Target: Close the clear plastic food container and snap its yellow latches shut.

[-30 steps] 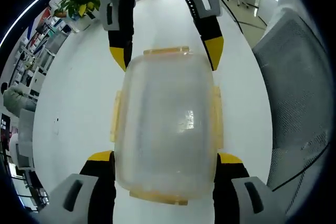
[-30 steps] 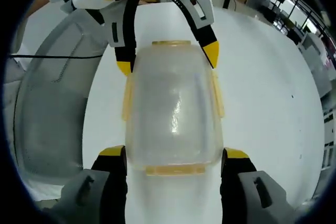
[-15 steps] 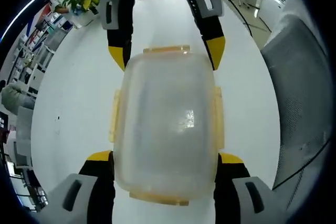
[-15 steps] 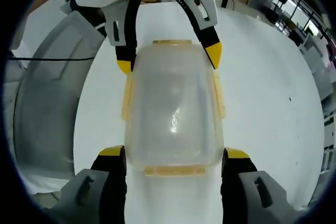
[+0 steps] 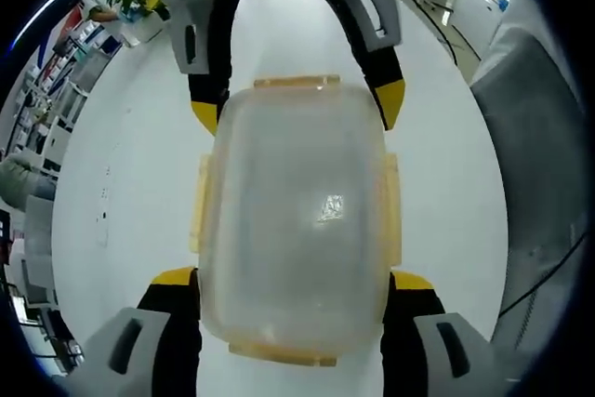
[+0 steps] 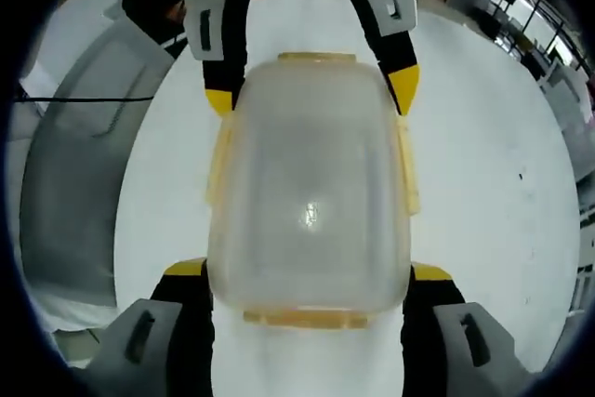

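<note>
Clear plastic food container (image 5: 296, 225) (image 6: 310, 188) is sitting lid-on on the white table (image 5: 130, 183) (image 6: 483, 155), yellow latches (image 5: 200, 202) (image 6: 221, 166) lying along its edges. Left gripper (image 5: 290, 297) (image 6: 311, 90) is straddling one end, right gripper (image 6: 307, 287) (image 5: 297, 111) the opposite end, both with jaws spread apart beside the corners. Grey mesh chair (image 5: 544, 183) (image 6: 74, 183) is standing near the table.

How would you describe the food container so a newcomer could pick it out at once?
Start from the white table. At its middle, framed at both ends by the two grippers' fingers, sits the clear plastic container, lid on. Its pale yellow latches along all four edges set it apart; nothing else nearby is see-through.
</note>
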Action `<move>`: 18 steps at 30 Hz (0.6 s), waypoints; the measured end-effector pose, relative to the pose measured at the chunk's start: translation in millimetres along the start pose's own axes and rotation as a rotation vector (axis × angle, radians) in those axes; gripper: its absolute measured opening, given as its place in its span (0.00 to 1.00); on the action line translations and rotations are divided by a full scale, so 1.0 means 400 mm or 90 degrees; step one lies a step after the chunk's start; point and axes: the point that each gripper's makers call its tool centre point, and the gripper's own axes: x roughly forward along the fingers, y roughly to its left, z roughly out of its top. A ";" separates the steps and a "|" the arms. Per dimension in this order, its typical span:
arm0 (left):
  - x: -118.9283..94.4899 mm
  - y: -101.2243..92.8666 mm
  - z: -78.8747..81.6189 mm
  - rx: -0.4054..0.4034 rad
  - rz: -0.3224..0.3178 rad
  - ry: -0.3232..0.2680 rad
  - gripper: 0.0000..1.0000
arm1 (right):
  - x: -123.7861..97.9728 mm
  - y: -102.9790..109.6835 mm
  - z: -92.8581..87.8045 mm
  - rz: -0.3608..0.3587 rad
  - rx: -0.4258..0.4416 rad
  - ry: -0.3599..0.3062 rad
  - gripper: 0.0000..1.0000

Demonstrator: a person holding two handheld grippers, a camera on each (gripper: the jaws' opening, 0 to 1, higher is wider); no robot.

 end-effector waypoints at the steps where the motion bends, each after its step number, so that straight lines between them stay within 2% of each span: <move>1: 0.001 0.003 0.000 -0.001 0.000 -0.001 0.77 | 0.000 -0.003 0.001 0.000 -0.001 0.000 0.81; 18: 0.018 0.079 0.001 -0.009 0.007 0.003 0.77 | -0.008 -0.072 -0.007 -0.008 -0.006 0.020 0.80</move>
